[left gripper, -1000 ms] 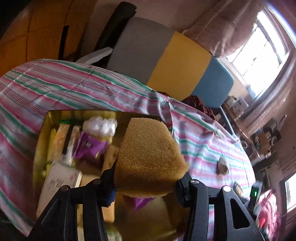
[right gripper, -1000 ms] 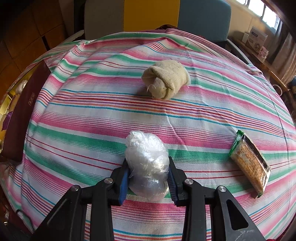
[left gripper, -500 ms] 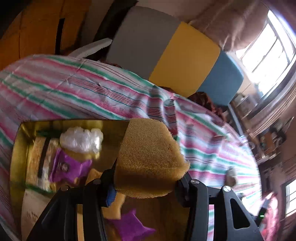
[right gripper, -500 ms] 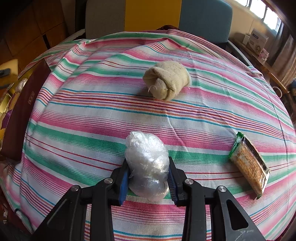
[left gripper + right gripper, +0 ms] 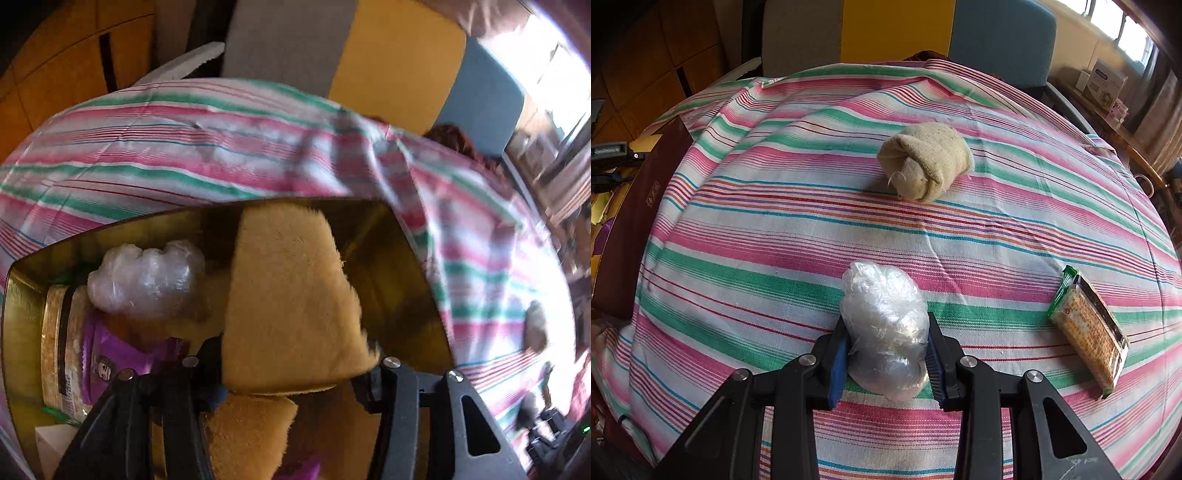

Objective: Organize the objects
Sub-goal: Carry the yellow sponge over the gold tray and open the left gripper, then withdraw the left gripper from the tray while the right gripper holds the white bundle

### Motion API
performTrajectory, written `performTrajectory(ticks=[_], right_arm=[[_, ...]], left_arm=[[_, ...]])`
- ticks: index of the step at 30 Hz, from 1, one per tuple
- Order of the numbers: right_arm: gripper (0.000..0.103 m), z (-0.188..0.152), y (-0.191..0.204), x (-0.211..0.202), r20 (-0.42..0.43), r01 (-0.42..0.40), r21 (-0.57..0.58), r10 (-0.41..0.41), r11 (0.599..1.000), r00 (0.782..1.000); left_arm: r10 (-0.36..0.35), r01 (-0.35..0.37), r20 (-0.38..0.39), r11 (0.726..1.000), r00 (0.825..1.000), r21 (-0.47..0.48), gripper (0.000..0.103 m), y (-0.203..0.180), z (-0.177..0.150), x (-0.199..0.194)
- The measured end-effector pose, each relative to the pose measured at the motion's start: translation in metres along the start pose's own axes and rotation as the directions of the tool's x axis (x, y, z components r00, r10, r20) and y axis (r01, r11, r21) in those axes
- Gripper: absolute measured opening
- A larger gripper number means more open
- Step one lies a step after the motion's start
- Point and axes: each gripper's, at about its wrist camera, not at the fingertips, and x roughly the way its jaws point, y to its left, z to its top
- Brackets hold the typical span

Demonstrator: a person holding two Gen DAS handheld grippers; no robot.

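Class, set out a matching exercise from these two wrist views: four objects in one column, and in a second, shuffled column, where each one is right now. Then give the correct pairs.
Objects
1. yellow sponge
2. clear plastic bag
3. rolled beige sock
4. green-edged snack packet

Places
A. lying on the striped cloth, near its right edge
B. held in the right hand-held gripper
C. lying on the striped cloth, far side of the middle
D. held in the left hand-held gripper, over the gold box

Pairs: 1-D, 2-B, 3-C, 4-A
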Motion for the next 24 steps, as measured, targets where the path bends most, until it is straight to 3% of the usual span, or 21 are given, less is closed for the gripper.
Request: performTrajectory(ticks=[4,6,11,18,24], right_arm=[[0.038,0.000,0.000,0.000,0.000,-0.001,0.002,0.001,1.000,1.000],[0.038,0.001,0.000,0.001,0.001,-0.002,0.003,0.002,1.000,1.000],[0.038,0.001,-0.001,0.001,0.001,-0.003,0.002,0.003,1.000,1.000],[0.038,0.003,-0.002,0.003,0.004,0.002,-0.002,-0.002,1.000,1.000],[0.038,0.003,0.000,0.003,0.007,0.009,-0.005,-0.009,1.000,1.000]], left_arm=[[0.017,-0.017,0.023,1.000,1.000,-0.004,0.055,0.001,-0.006,-0.008],[0.024,-0.025,0.043,1.000,0.999,0.009,0.061,0.001,-0.011,-0.016],[0.054,-0.059,0.111,0.997,0.992,0.046,0.061,-0.002,-0.025,-0.042],[0.049,-0.068,0.255,0.995,0.966,0.066,0.062,-0.011,-0.050,-0.094],[0.034,-0.062,0.329,0.995,0.944,0.076,0.062,-0.014,-0.084,-0.133]])
